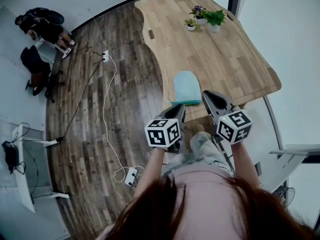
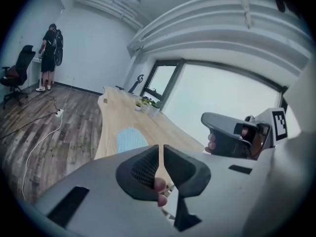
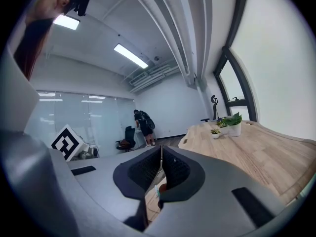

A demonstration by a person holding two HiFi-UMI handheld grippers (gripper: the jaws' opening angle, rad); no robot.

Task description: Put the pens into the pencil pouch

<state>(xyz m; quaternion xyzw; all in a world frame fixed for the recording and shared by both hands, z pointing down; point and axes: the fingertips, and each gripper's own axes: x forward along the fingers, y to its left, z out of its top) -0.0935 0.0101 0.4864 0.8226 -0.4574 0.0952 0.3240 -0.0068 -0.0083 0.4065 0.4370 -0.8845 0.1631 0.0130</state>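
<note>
Jaws on the left gripper [image 2: 160, 157] stand all but together, only a thin slit between the ribbed pads and nothing in it. The right gripper [image 3: 161, 158] is closed the same way, also empty. In the head view both are held close to the person's body, off the near edge of the table [image 1: 225, 59].

Just past them lies the pencil pouch [image 1: 186, 87] — pale blue, flat, its near end at the table's near edge with a darker teal band across it. From the left gripper's tips it sits at about twelve to one o'clock; from the right gripper's tips, at about ten o'clock. The left looks slightly the nearer. The pouch's long axis runs twelve to six, away from the person, so the banded end, which may be the mouth, faces the grippers.

No pens show in any view — not on the wood, not between the pads. Finding them comes first, I judge.

Farther along the table at twelve o'clock stand small potted plants [image 1: 214, 20].
</note>
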